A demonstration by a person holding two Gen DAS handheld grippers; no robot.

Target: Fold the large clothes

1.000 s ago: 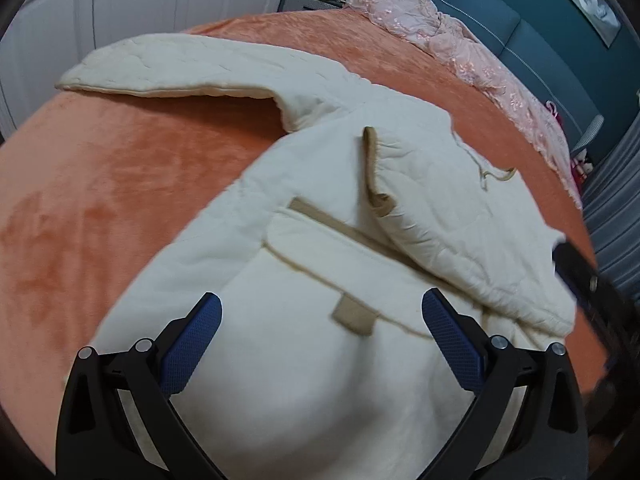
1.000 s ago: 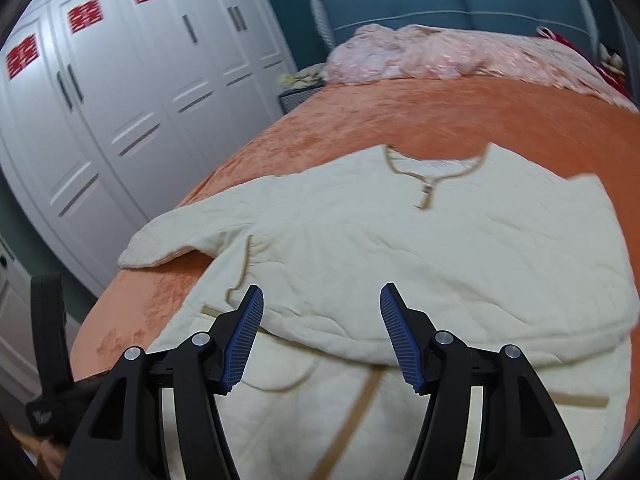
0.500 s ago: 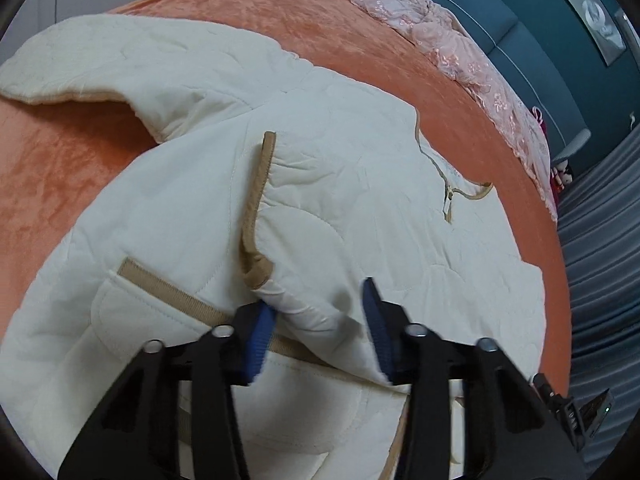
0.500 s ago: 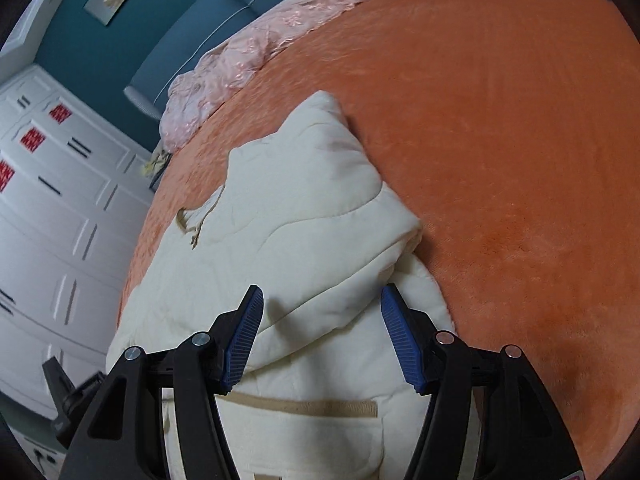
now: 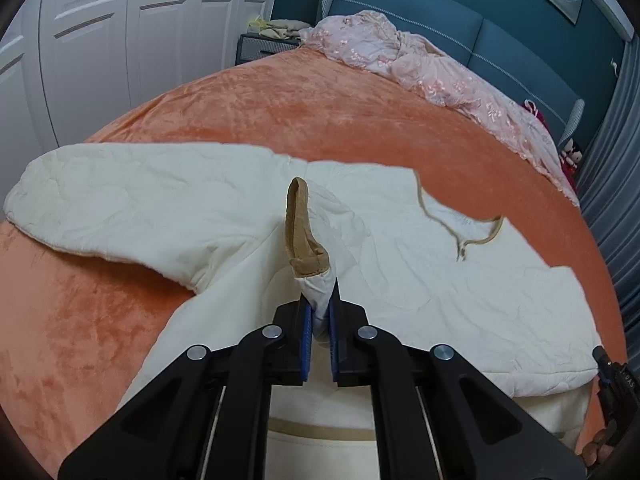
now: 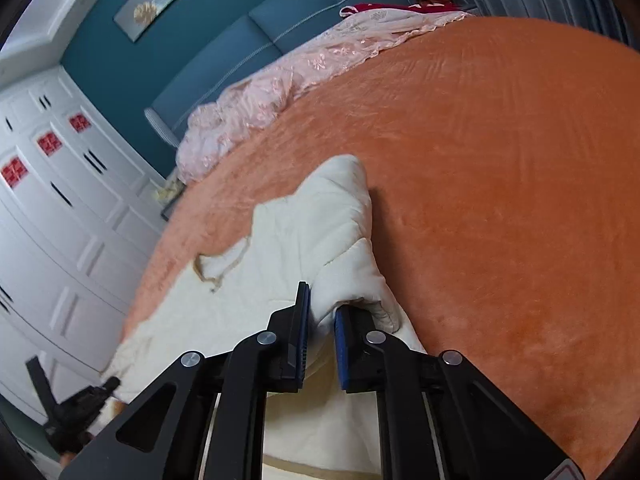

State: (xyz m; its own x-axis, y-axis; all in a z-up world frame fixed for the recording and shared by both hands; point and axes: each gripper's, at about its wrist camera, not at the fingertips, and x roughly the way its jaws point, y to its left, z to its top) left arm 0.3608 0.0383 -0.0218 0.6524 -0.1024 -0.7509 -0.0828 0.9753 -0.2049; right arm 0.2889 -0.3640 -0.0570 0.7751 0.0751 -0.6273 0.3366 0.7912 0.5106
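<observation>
A cream quilted jacket point(image 5: 420, 272) lies spread on the orange bedspread point(image 5: 320, 108), one sleeve point(image 5: 120, 208) stretched out to the left. My left gripper point(image 5: 319, 312) is closing tight on the end of the other sleeve, pads pressing the cloth. The tan cuff point(image 5: 302, 232) stands up just beyond them. In the right wrist view the jacket's folded right edge point(image 6: 336, 220) bunches up. My right gripper point(image 6: 320, 320) has its jaws closing on that fold, with cream cloth pinched between the blue pads point(image 6: 305, 336). The neckline's tan trim point(image 6: 212, 272) lies to the left.
Pink lacy bedding point(image 5: 420, 60) is heaped along the blue headboard point(image 5: 520, 40). White wardrobe doors point(image 5: 100, 40) stand at the left, with a small nightstand point(image 5: 260, 46) beside the bed. Grey curtains point(image 5: 616, 184) hang on the right. Bare orange bedspread point(image 6: 500, 200) stretches right of the jacket.
My left gripper went from wide open over the pocket to the cuffed sleeve and shut on it. My right gripper swung to the jacket's right fold and closed on it.
</observation>
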